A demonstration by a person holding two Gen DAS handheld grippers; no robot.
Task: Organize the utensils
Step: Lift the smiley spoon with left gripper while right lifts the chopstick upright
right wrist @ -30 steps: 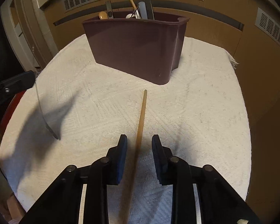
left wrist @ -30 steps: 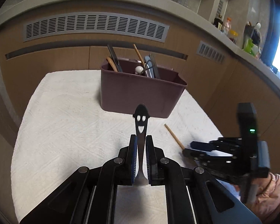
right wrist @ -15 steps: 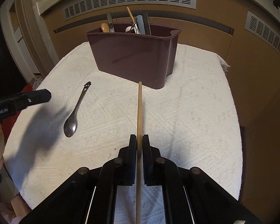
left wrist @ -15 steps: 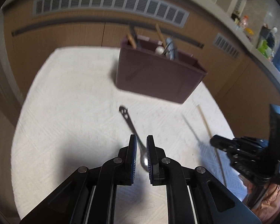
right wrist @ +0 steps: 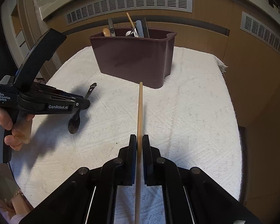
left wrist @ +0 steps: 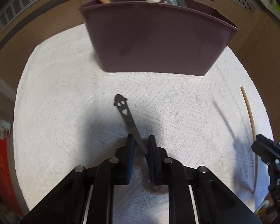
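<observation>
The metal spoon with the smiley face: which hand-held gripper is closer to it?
Left. The left hand-held gripper straddles the metal spoon with the smiley face, its jaws closing; the right hand-held gripper is apart, clamping the wooden chopstick.

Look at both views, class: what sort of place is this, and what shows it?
Probably a home kitchen or dining corner: a towel-covered table, a maroon caddy holding cutlery, and wood panelling with vent grilles.
</observation>
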